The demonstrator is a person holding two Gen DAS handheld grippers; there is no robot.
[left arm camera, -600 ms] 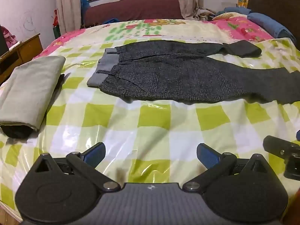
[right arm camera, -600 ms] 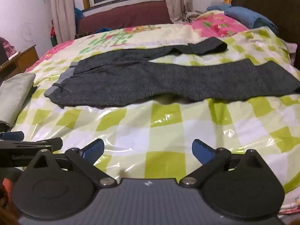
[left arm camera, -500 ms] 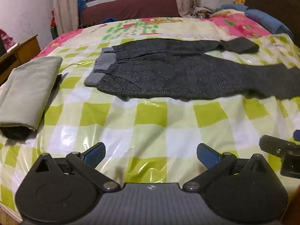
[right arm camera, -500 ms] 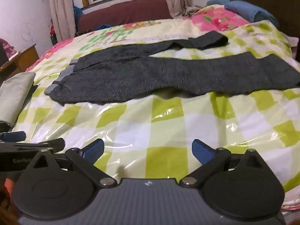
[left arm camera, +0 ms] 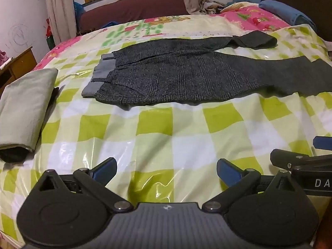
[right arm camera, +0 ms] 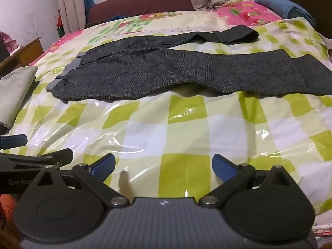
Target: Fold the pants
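Above the near edge of the bed, the left gripper (left arm camera: 167,167) hovers with its jaws spread wide, holding nothing and touching nothing. Beside it, the right gripper (right arm camera: 164,164) hangs at the same height over the checked plastic cover (right arm camera: 182,128), its jaws equally wide apart and empty. Each gripper appears at the edge of the other's view, so the two sit close side by side.

One pair of dark grey pants (left arm camera: 186,72) lies flat on the cover, well apart from both grippers, toward the middle of the bed. Its long axis runs across the bed from left to right: the lighter grey waistband (left arm camera: 99,76) points left and the two legs extend right. The near leg lies straight; the far leg ends in a cuff (left arm camera: 257,39) folded back on itself.

One folded pale green cloth (left arm camera: 22,105) rests at the left edge of the bed, on top of a dark item. One blue bundle (right arm camera: 284,8) lies at the far right, near the pink patterned bedding (right arm camera: 249,14).
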